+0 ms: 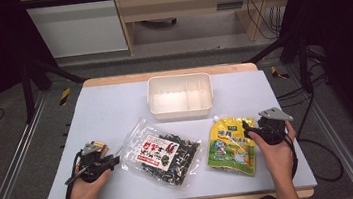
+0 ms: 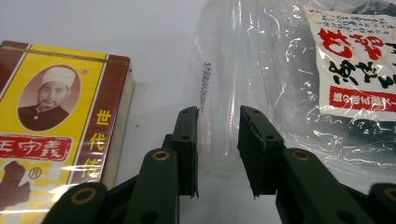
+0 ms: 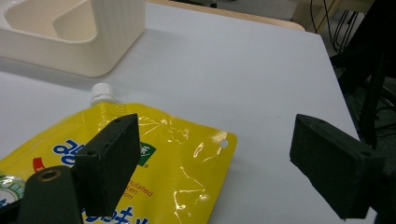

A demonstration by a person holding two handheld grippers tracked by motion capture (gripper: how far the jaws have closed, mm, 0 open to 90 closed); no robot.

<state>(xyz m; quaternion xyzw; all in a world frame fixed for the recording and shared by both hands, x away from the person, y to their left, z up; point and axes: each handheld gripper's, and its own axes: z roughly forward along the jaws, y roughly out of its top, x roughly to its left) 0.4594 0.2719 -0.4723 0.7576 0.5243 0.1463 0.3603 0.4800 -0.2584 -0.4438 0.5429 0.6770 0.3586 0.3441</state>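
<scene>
Item: clear snack bag, mid-surface beside the yellow pouch; your left tongs straddle its edge, narrowly parted—clench squarely on film; right tongs gape wide.

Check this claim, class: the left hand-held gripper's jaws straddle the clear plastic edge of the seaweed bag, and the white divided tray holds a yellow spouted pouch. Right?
Partly. The high view shows the white divided tray empty; the yellow spouted pouch lies on the table. The left hand-held gripper does straddle the clear seaweed bag.
</scene>
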